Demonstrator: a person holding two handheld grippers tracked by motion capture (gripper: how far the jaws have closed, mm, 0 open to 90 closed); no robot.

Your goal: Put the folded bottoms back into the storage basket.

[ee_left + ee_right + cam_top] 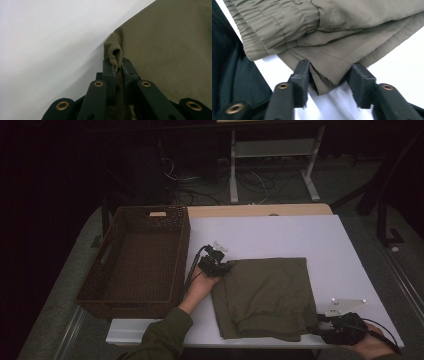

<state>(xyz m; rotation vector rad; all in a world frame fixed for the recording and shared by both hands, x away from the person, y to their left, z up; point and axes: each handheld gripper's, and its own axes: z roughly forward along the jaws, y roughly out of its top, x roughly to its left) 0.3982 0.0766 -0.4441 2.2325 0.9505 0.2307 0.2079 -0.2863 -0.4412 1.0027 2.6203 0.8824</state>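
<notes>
A folded olive-green cloth garment with an elastic waistband (265,297) lay on the white table top (280,235), just right of the dark brown woven wicker basket (137,260). The left gripper (220,265) had its jaws pressed together, pinching a bunched far corner of the garment (113,53). The right gripper (325,327), at the near right corner, stood with its jaws spread around a corner of the fabric layers (329,72), the pads not yet pressing. To do this well, the right jaws should probably catch every layer before both hands lift together, keeping the fold intact.
</notes>
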